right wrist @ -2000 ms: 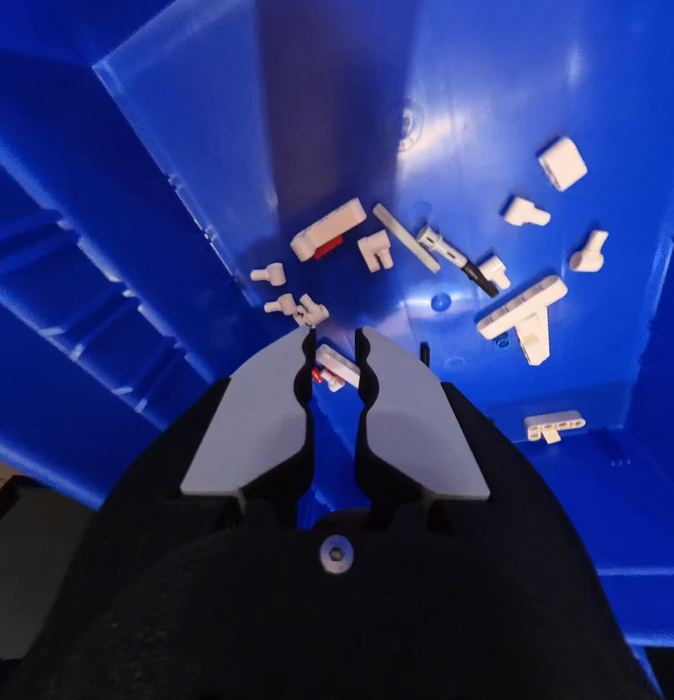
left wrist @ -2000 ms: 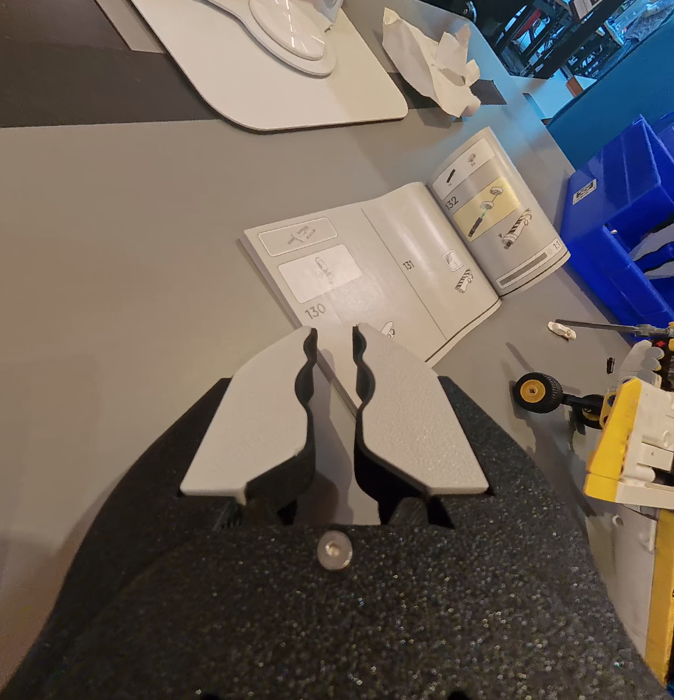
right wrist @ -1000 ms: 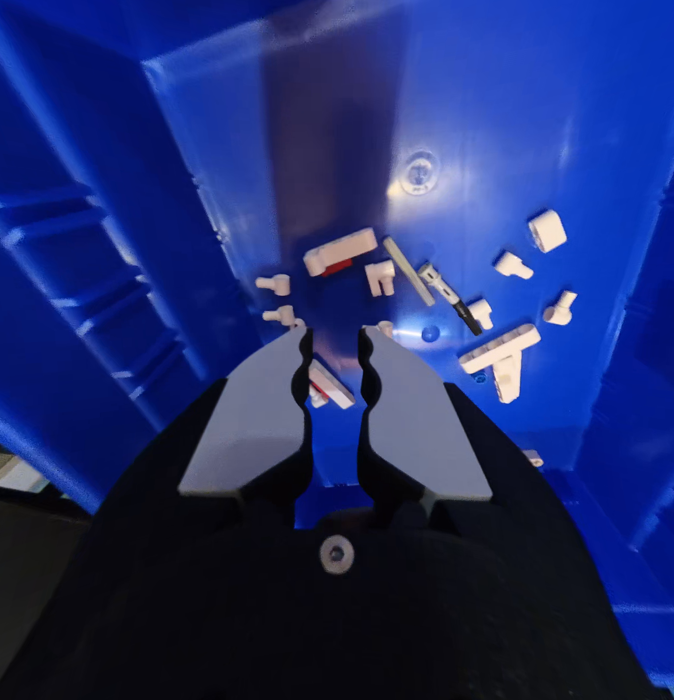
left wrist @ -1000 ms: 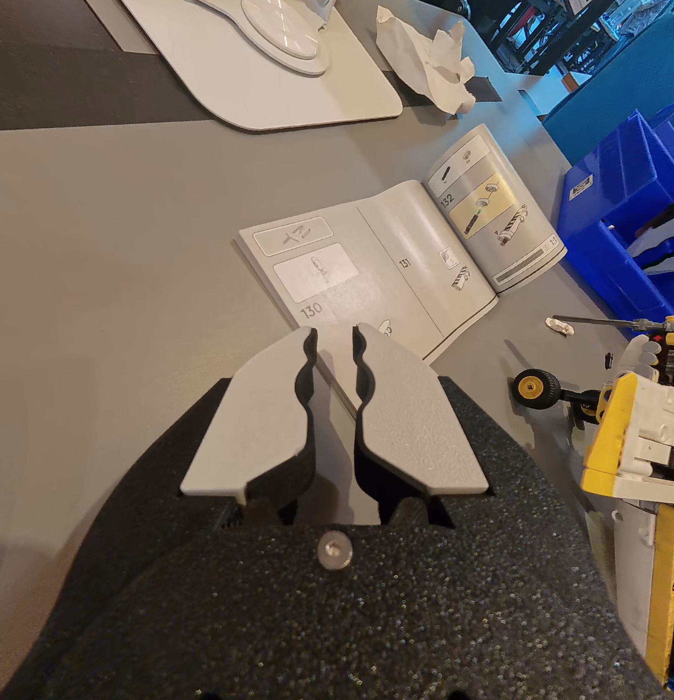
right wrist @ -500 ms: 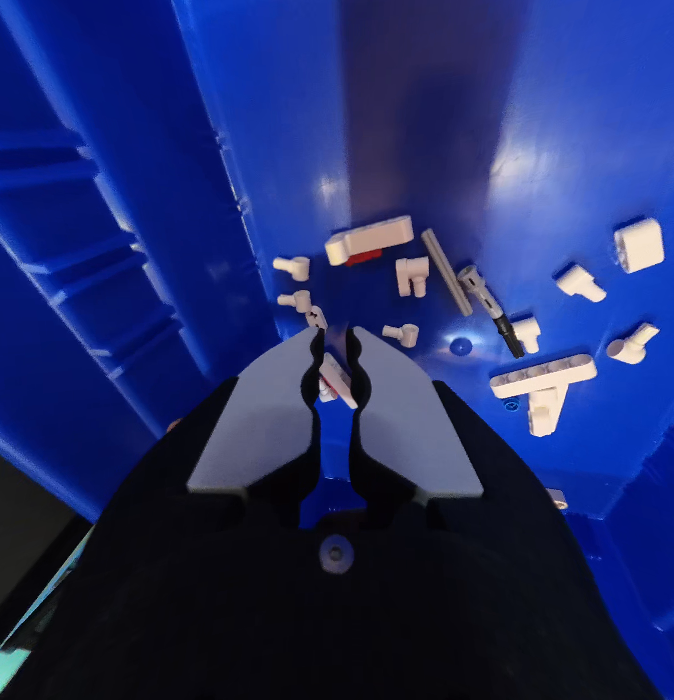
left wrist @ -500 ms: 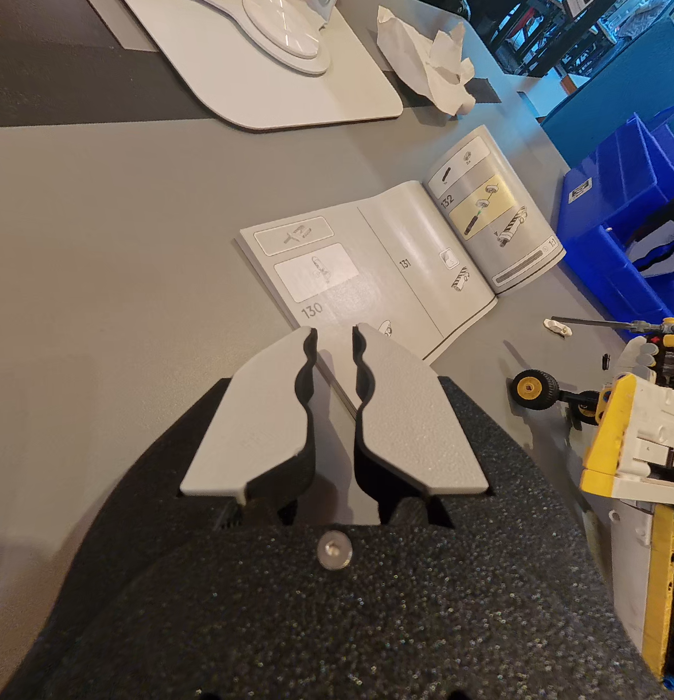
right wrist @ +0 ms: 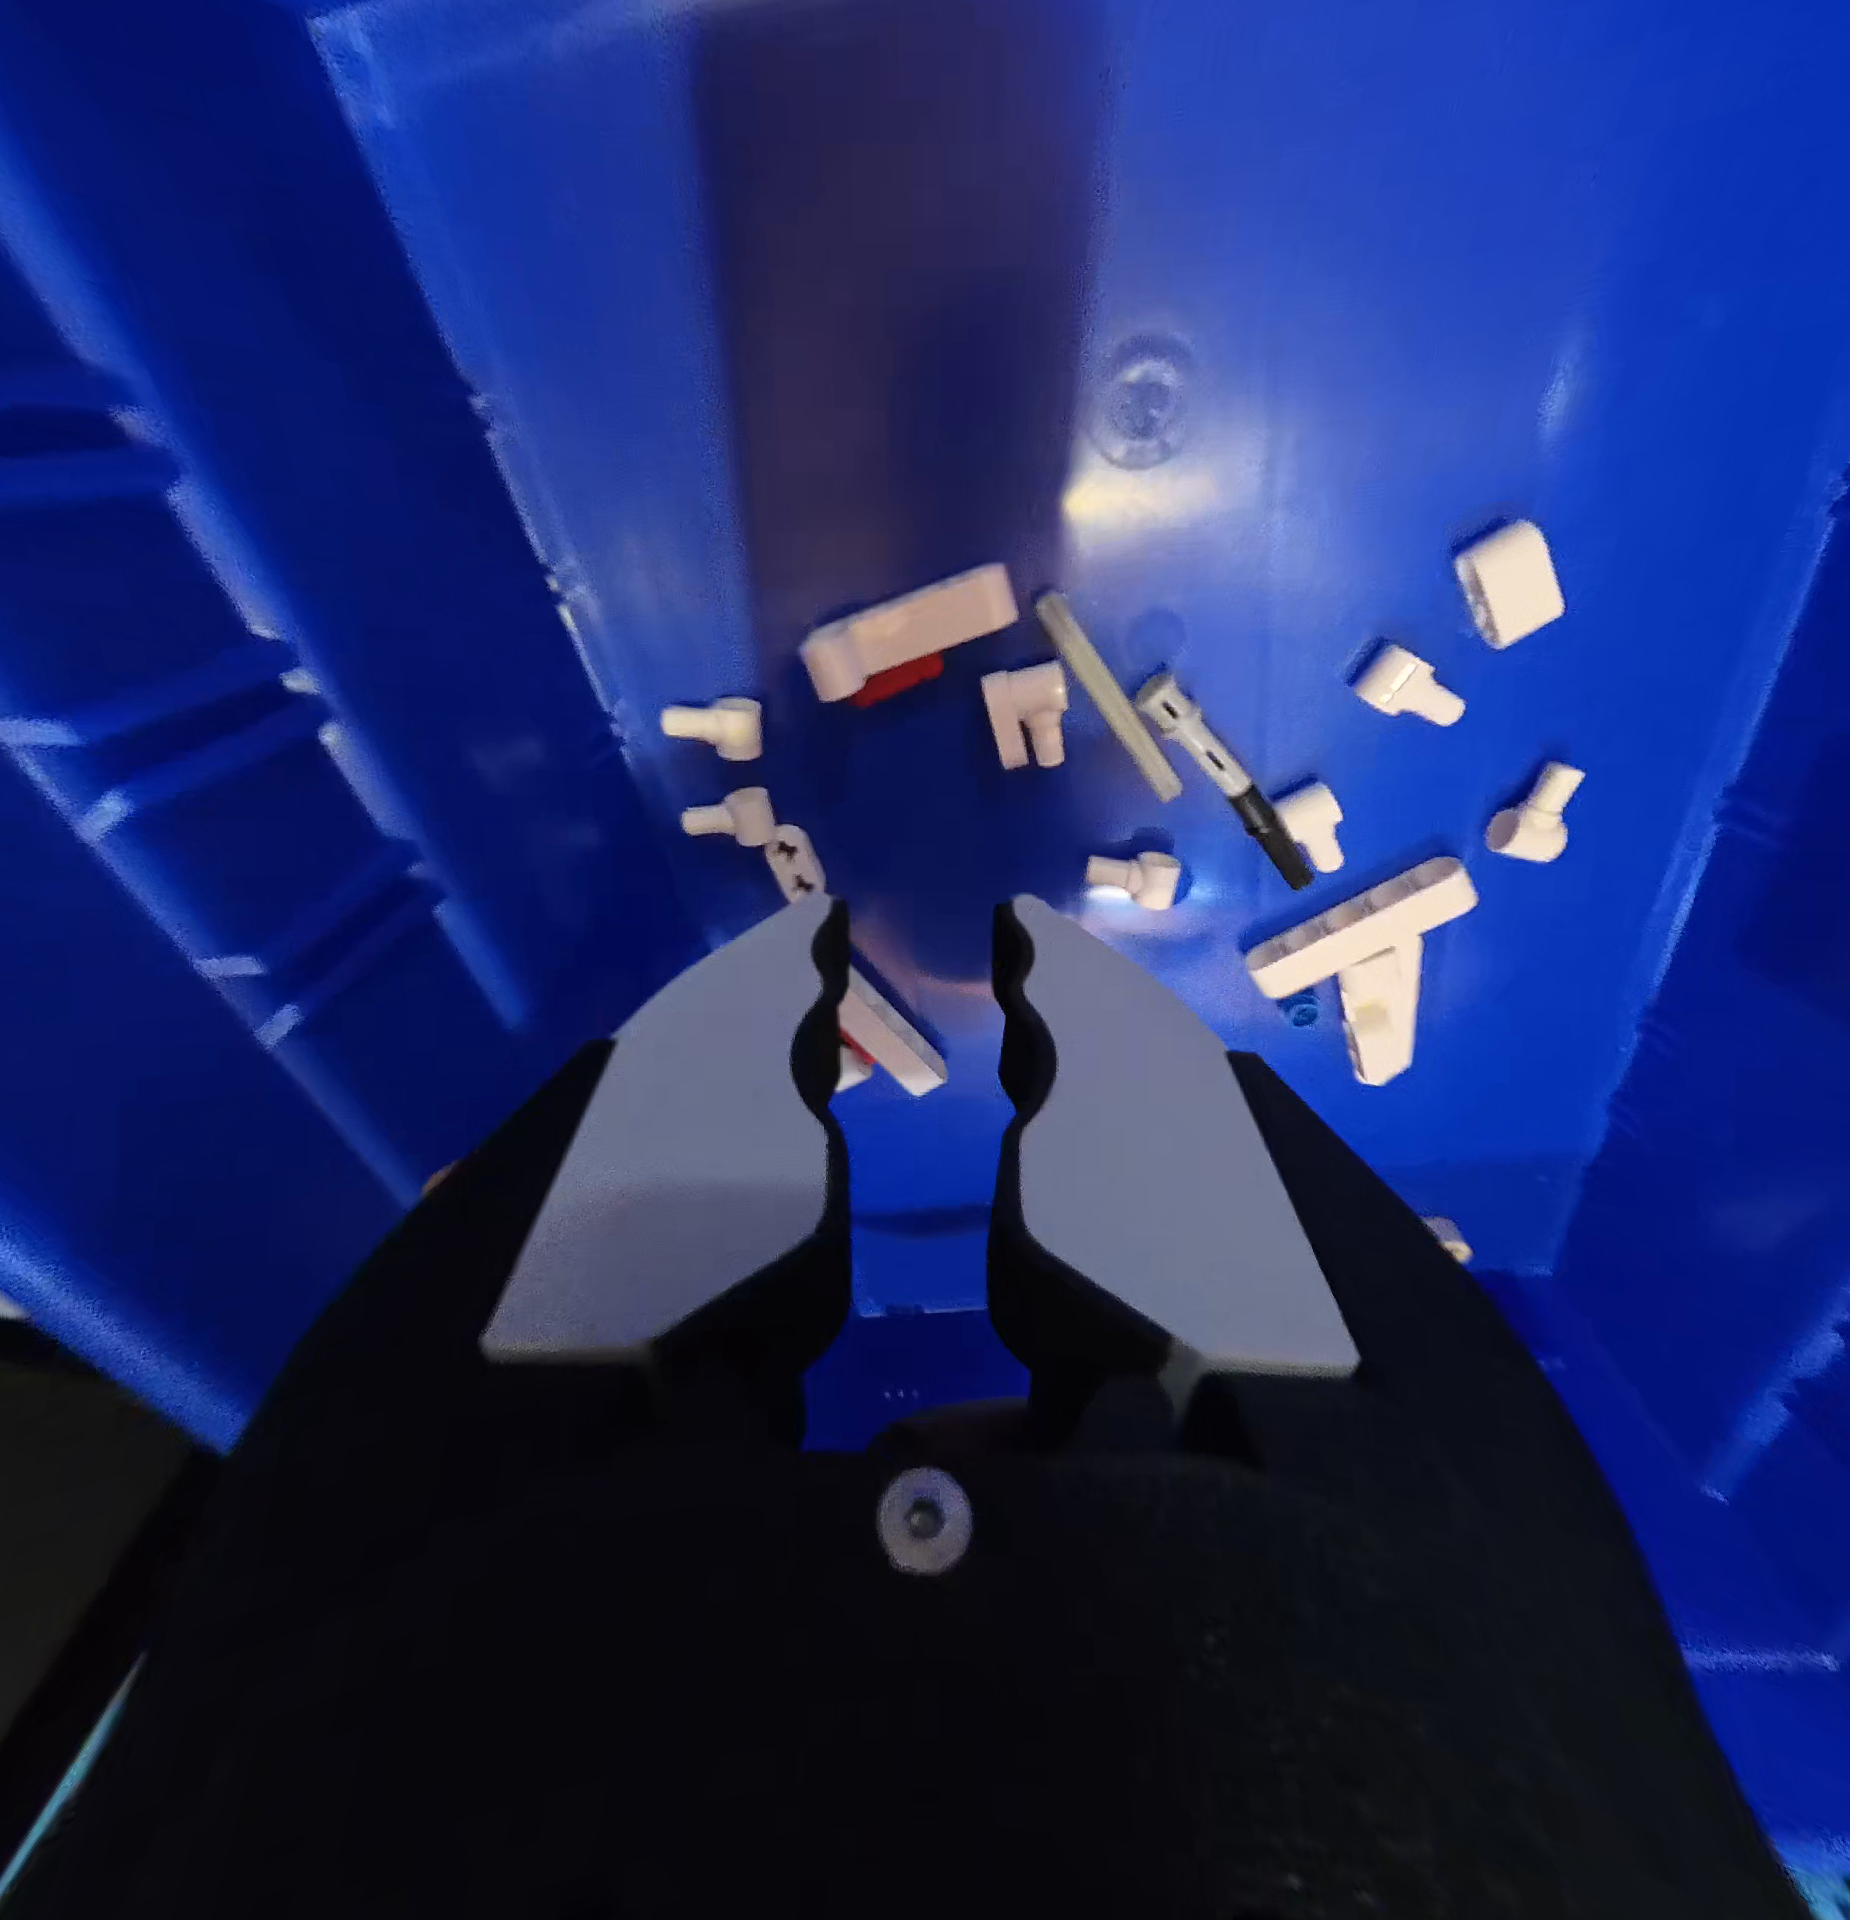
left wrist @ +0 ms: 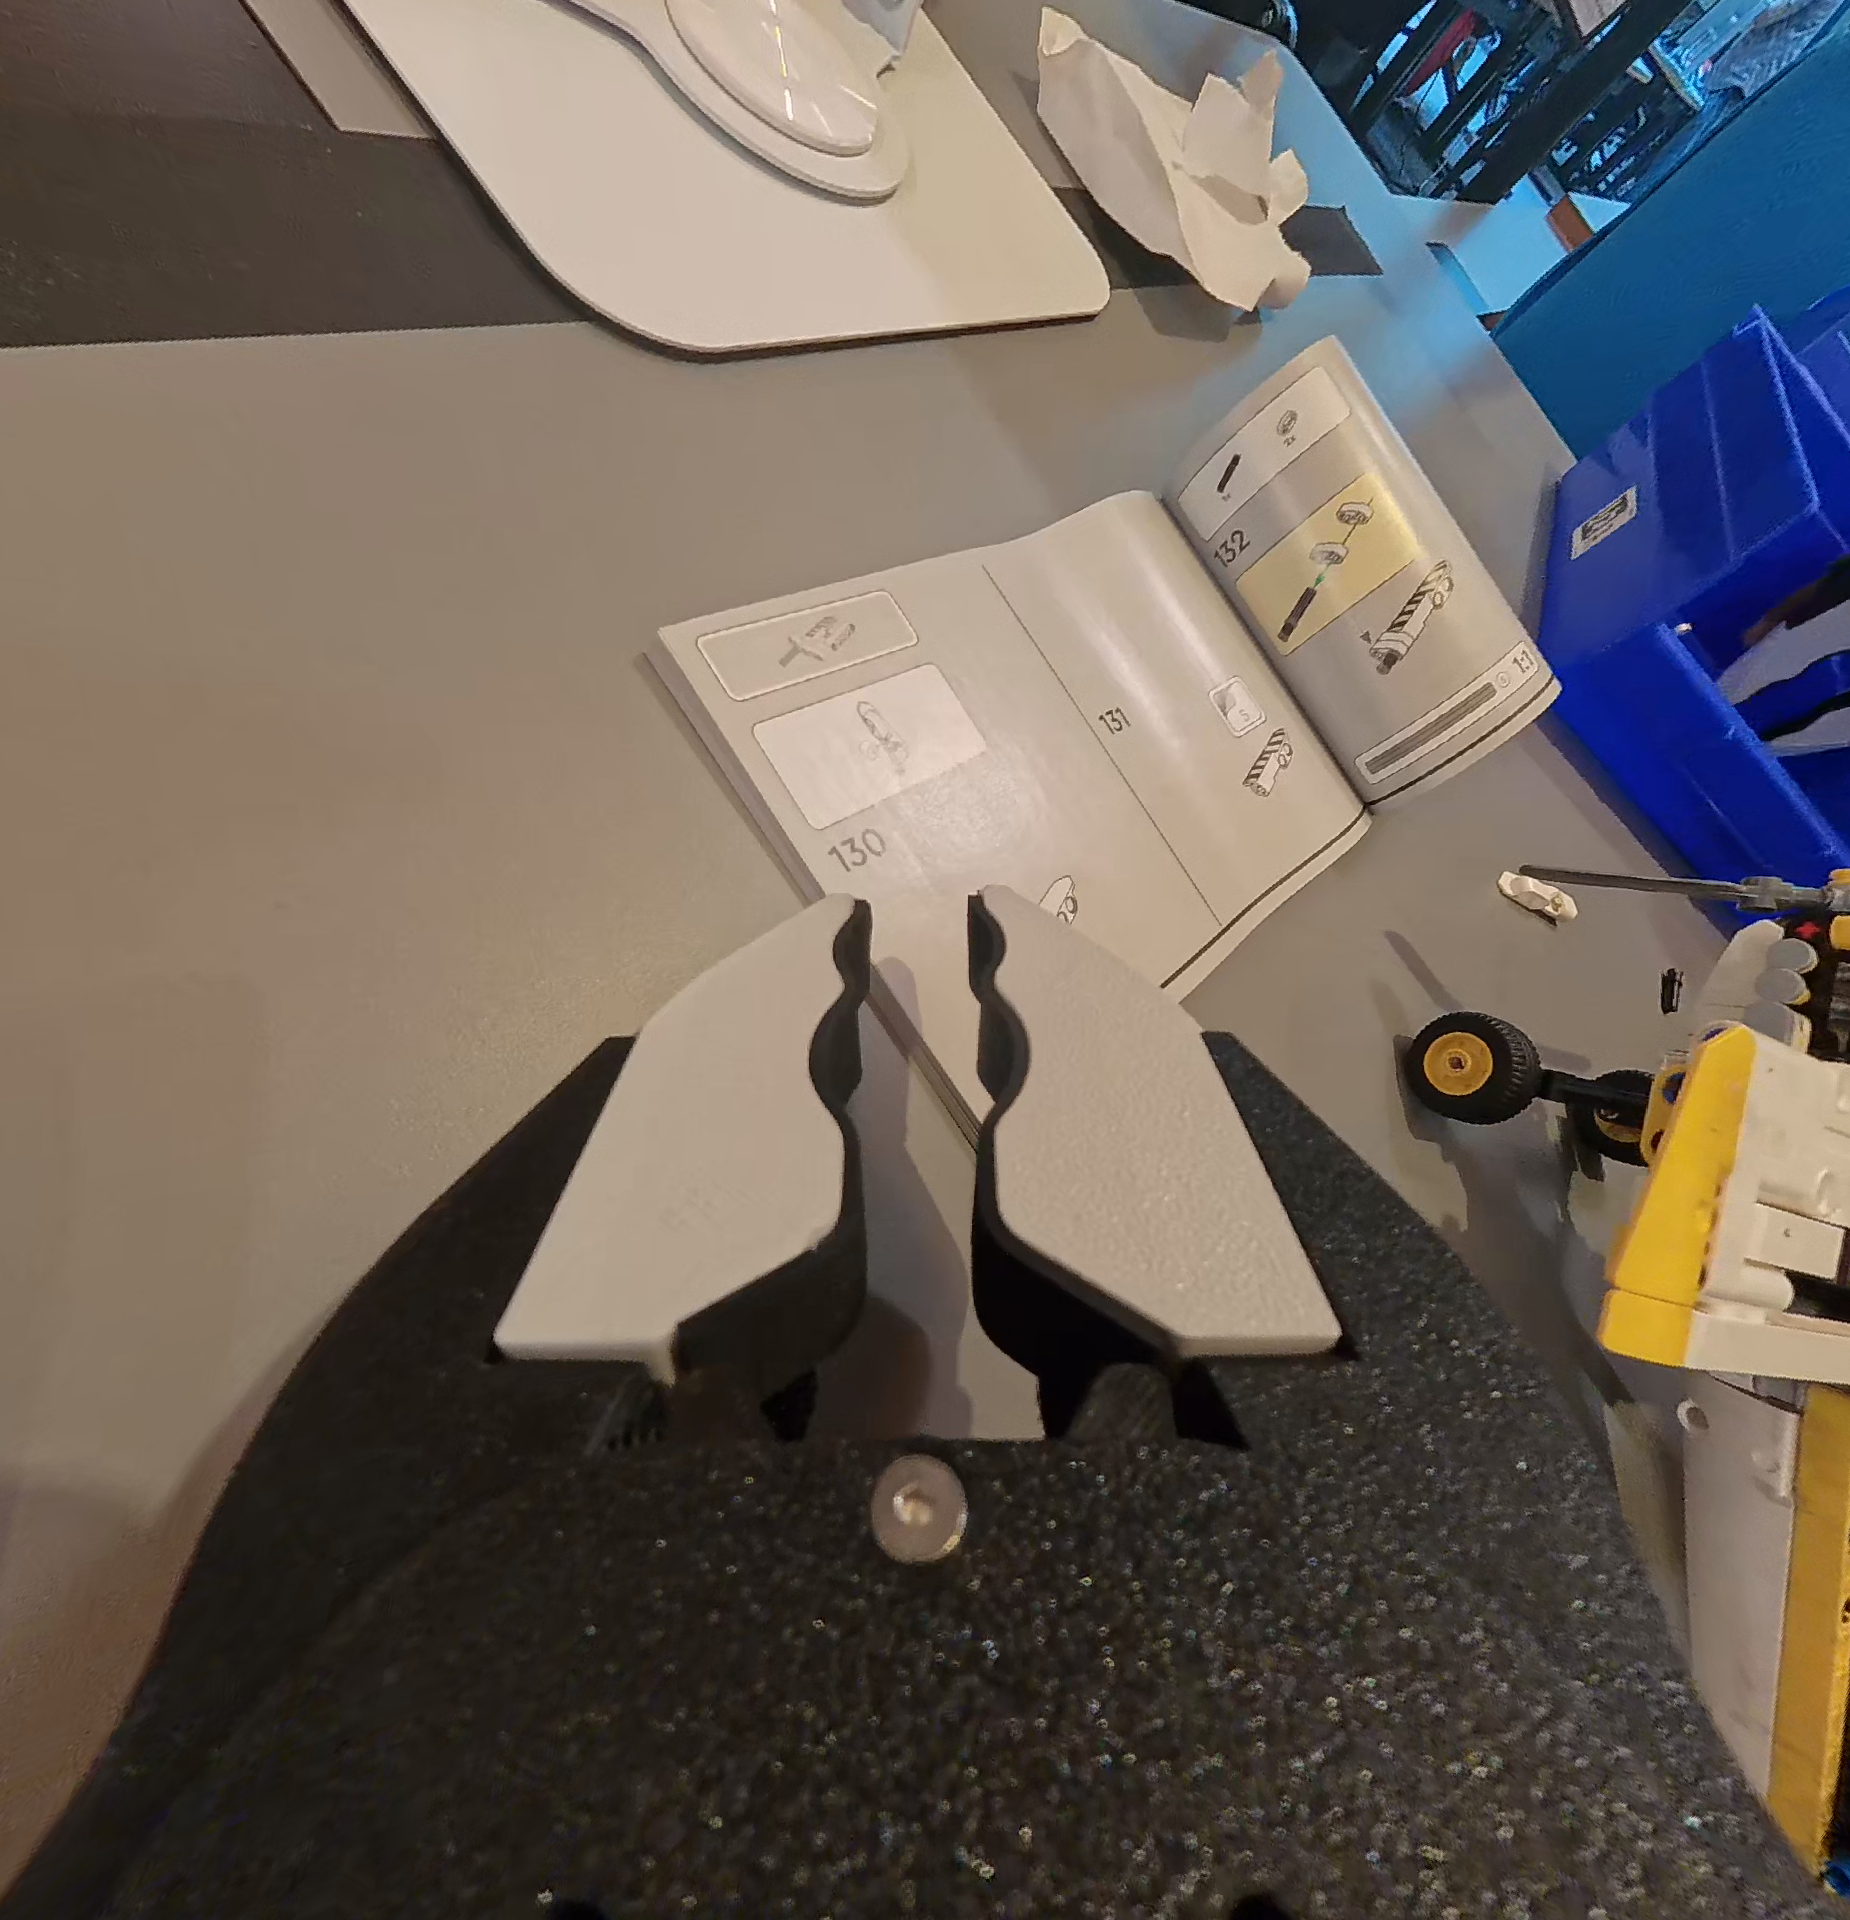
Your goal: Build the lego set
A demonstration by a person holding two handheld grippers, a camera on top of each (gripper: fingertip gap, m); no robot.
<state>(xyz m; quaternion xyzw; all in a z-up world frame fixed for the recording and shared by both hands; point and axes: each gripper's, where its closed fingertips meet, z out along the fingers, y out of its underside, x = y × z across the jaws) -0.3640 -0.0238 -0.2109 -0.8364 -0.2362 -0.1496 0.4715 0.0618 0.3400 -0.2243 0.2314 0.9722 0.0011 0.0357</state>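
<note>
White beam (right wrist: 890,1034) with red stub, long axis running away and leftward, lying on bin (right wrist: 1316,312) floor against left pad of right tongs (right wrist: 913,912); tongs apart, right pad clear. Scattered beyond: white connectors, grey axle (right wrist: 1106,694). Left tongs (left wrist: 919,906) apart, bare, over booklet (left wrist: 1056,707) on table (left wrist: 329,623); model (left wrist: 1752,1195) rightward.

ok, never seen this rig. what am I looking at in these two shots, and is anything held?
No robot: a person holds a two-finger gripper in each hand, with a camera on each looking along its fingers. The left gripper hovers over a grey table, jaws apart with nothing between them, above an open instruction booklet; a yellow-and-white brick model sits to its right. The right gripper is inside a blue bin of small white pieces. Its jaws are open; a white-and-red piece lies between them, ungripped.
</note>
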